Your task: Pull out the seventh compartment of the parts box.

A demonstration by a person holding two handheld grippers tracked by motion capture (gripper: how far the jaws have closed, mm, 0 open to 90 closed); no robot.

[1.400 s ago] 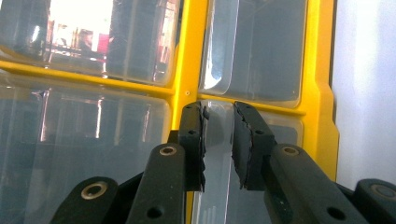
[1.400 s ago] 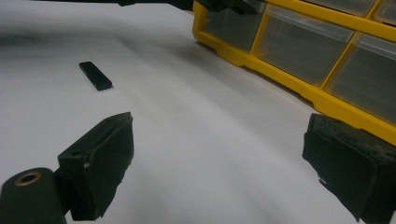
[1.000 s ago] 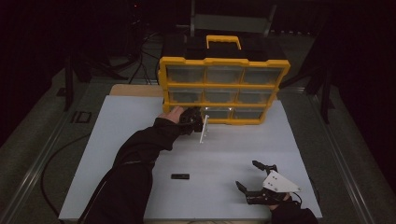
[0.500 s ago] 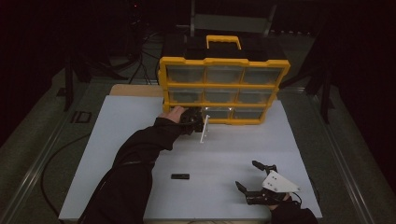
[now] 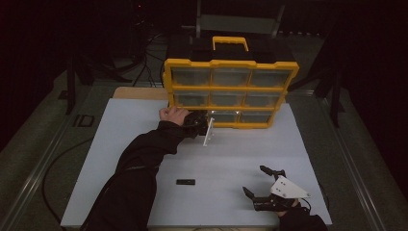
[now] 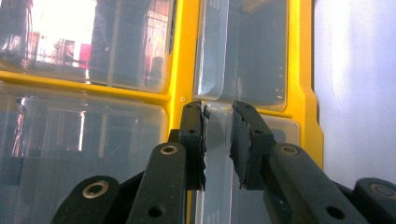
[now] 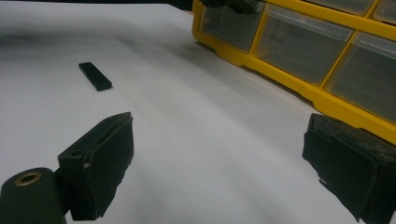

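1. Gripping the clear drawer's point(image 6: 217, 154) front tab, the left gripper point(image 6: 217, 140) is clamping it at the yellow organizer's point(image 5: 231, 65) bottom row.
2. Idling with jaws apart, the right gripper point(image 5: 262, 185) is resting well in front of the organizer; the drawer is barely out, so pulling is left.

place: dim lab/studio | evidence: white table point(image 5: 144, 144), floor cables point(image 5: 53, 168), stands point(image 5: 72, 82)

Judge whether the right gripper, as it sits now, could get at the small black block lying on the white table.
Probably yes. The right gripper rests with jaws wide open, and bare table lies between it and the small black block. The left gripper is busy at the yellow organizer's drawer.
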